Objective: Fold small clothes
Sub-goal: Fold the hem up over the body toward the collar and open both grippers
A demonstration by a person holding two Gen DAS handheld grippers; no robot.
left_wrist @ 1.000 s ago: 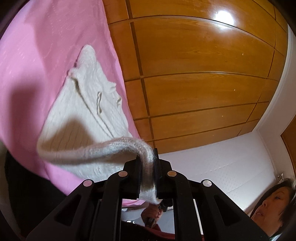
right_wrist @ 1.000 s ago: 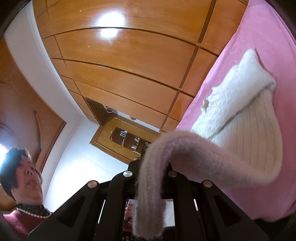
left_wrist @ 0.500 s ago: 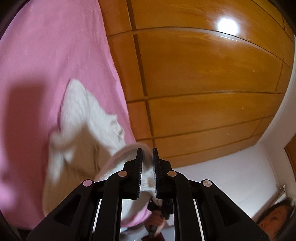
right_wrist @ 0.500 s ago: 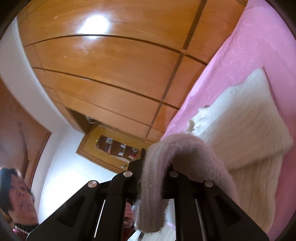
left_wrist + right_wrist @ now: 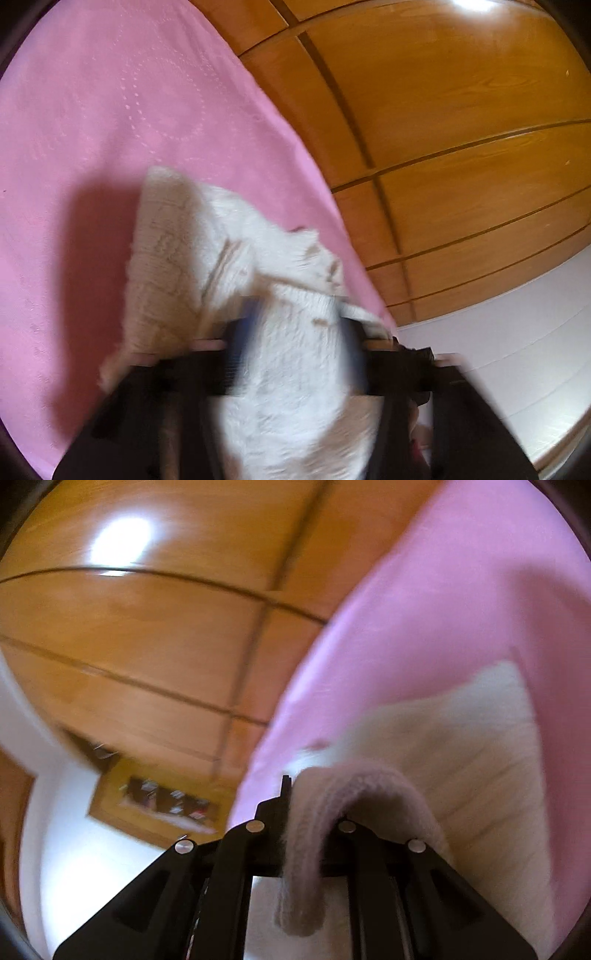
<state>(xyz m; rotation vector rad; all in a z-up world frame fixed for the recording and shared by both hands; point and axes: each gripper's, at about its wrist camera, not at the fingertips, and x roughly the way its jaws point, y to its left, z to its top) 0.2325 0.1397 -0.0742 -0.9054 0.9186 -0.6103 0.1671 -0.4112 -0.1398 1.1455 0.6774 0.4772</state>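
While the left wrist view is smeared by motion blur, the left gripper [image 5: 295,354] shows its jaws set wide apart, with the cream knit sweater [image 5: 207,258] bulging loosely between them; nothing looks pinched, so it reads as released. The sweater lies on the pink bedsheet [image 5: 110,110], near the sheet's edge beside the wooden wardrobe panels [image 5: 461,147], with one layer already laid over another.

From the right wrist view, the right gripper [image 5: 306,812] is clamped on a ribbed edge of the knit sweater [image 5: 480,757], which loops up over the jaws and hangs down behind them. Most of the garment rests flat on the pink bedsheet [image 5: 461,590], just beyond the gripper.

By the look of it, a fold is being laid down: one side is let go and the other not yet. The next move probably calls for lowering the right-hand edge onto the sweater and letting go, then smoothing. Nothing stands in the way on the bedsheet; a small framed shelf [image 5: 166,805] hangs well off beyond the wardrobe panels [image 5: 147,646].
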